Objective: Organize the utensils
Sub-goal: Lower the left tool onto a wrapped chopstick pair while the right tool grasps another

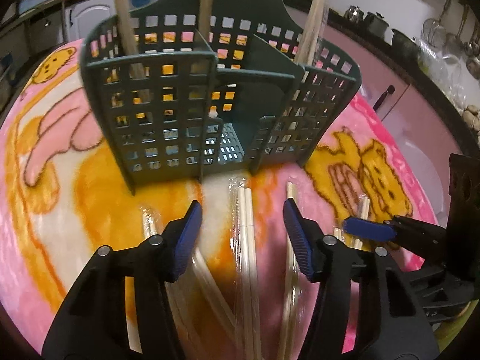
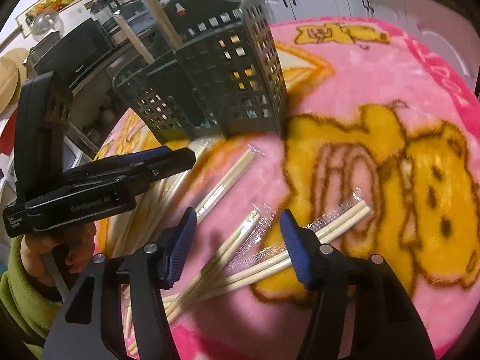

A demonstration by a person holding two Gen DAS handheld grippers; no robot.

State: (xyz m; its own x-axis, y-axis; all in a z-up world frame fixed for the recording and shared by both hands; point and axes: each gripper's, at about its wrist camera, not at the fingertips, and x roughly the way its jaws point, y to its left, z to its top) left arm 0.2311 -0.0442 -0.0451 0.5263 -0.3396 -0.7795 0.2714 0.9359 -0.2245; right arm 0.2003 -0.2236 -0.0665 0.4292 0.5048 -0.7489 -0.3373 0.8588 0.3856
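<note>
Blur smears the wrapped chopsticks (image 1: pixel 246 219) closest to my left gripper (image 1: pixel 242 234), so I cannot count the pairs lying under it; their lower ends run out of the bottom of the picture. Handles standing in the dark green utensil caddy (image 1: pixel 168 114) are cut off at the top edge — 2 brown wooden ones (image 1: pixel 124 15) at the left and middle, 1 clear-wrapped bundle (image 1: pixel 312 21) at the right — so I cannot tell what utensils they are.

Both my grippers tilt steeply down at the pink and yellow blanket (image 1: pixel 60 180). The left one's jaws stand about half apart, with 1 wrapped pair between them; the blue pads (image 1: pixel 187 240) do not press on it, and nothing is held. My right gripper (image 2: pixel 237 246) is likewise about half apart, straddling wrapped chopsticks (image 2: pixel 339 222) that fan across the blanket. Its right pad (image 2: pixel 295 249) overlaps 1 pair in the picture, but whether it touches I cannot tell.

Only the right wrist view shows my left hand (image 2: pixel 48 255) and green sleeve (image 2: pixel 21 297) wrapped round the left gripper's handle, seen from the side. Only the left wrist view looks into the caddy's open middle compartment, down to its slotted floor, and catches just the right gripper's blue tip at the right edge.
</note>
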